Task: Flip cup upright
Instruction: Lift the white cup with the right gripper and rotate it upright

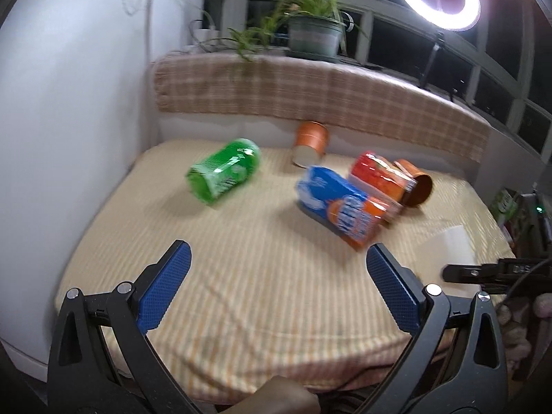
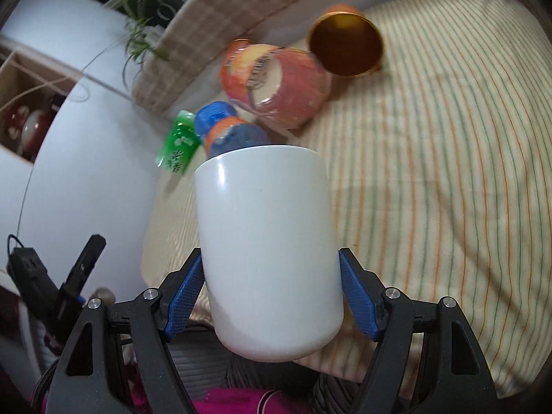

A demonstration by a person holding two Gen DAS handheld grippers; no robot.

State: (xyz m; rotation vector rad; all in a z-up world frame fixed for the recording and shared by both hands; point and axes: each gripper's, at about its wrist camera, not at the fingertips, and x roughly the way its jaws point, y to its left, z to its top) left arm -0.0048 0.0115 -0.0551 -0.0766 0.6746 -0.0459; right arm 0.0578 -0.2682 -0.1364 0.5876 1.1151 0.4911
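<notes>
My right gripper is shut on a white cup, its blue pads pressing both sides. The cup is held above the near edge of the striped table, its rounded base toward the camera and its rim pointing away. In the left wrist view the cup shows as a pale blur at the right, with the right gripper's black finger below it. My left gripper is open and empty over the near part of the striped tablecloth.
On the table lie a green can, a blue-orange carton, a red carton, an orange cup on its side and another orange cup at the back. A white curved wall stands left. A checked ledge with a plant and ring light stands behind.
</notes>
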